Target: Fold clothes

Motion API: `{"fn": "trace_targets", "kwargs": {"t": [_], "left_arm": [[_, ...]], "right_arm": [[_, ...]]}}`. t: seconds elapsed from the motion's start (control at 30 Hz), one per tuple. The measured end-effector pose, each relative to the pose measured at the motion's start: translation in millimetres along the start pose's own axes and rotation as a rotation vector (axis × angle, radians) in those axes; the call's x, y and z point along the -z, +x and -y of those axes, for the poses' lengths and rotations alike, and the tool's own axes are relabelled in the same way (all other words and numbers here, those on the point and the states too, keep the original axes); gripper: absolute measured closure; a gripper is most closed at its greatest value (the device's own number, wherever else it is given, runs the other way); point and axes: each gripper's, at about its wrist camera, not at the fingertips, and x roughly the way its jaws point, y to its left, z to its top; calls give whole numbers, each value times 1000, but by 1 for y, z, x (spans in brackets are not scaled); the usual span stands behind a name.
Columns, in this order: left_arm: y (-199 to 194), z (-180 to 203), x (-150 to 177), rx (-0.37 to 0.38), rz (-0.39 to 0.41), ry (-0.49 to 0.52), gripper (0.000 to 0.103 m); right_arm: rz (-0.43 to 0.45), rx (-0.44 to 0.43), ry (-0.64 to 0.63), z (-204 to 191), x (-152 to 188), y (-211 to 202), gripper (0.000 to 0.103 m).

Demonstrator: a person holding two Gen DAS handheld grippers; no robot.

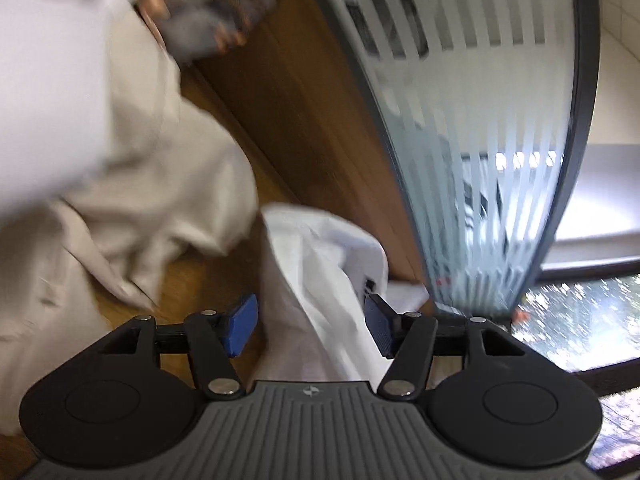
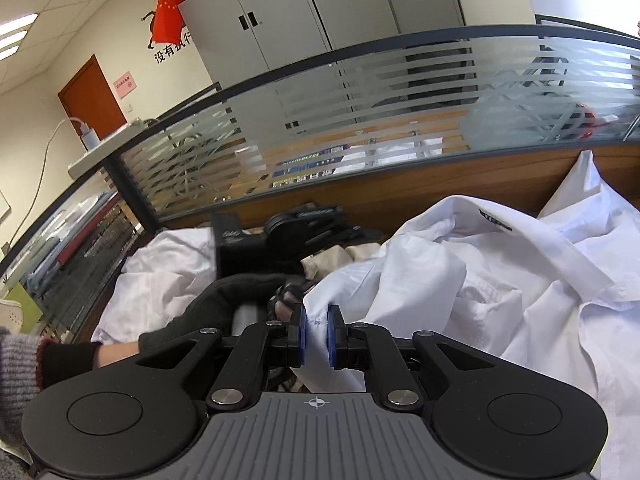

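Fabric of a white shirt [image 2: 500,292] lies heaped and crumpled on the wooden desk [image 1: 304,120], its collar with a dark label uppermost toward the far right in the right wrist view. A lower edge of this shirt runs down between the blue pads of the right gripper [image 2: 316,334], whose jaws are drawn together and clamped on the cloth. Just left of that gripper, a hand in a dark fingerless glove [image 2: 224,304] wraps the handle of the left gripper [image 1: 310,322], with a grey knitted sleeve [image 2: 16,364] at the frame's left edge. In the left wrist view, blurred by motion, the left gripper's jaws stand well apart; a fold of white cloth passes between them, close to the right pad, but neither pad presses on it. To its left a beige garment [image 1: 132,208] spreads over the desk, and at the top of that view a hand holding something dark and blurred is too smeared to identify. More white cloth [image 2: 168,268] lies on the desk beyond the gloved hand. A frosted striped glass partition [image 2: 360,120] in a dark frame borders the desk's far edge. Behind it stand grey metal cabinets [image 2: 320,16], a red flag [image 2: 168,14] on the wall, and an orange-brown door [image 2: 92,96].
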Motion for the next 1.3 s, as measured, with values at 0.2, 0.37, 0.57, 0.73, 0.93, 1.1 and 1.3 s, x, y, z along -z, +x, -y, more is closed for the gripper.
{"fn": "trace_targets", "kwargs": {"t": [0.2, 0.37, 0.57, 0.73, 0.93, 1.1, 1.3], "left_arm": [[7, 25, 2, -1, -28, 116, 102], [-22, 83, -11, -85, 70, 447, 102], [-30, 138, -6, -215, 77, 822, 102], [-31, 138, -5, -271, 47, 899, 102], [-28, 129, -9, -318, 29, 921, 102], [-33, 126, -11, -354, -10, 984, 102], [-32, 126, -6, -377, -30, 1069, 102]], "right_arm": [[19, 36, 16, -11, 9, -3, 91], [46, 147, 51, -5, 30, -10, 88], [-52, 219, 71, 7, 86, -15, 85], [-129, 173, 8, -4, 133, 2, 84], [-155, 82, -124, -33, 155, 46, 69], [-198, 80, -207, -50, 166, 95, 68], [-283, 81, -340, -68, 173, 144, 62]]}}
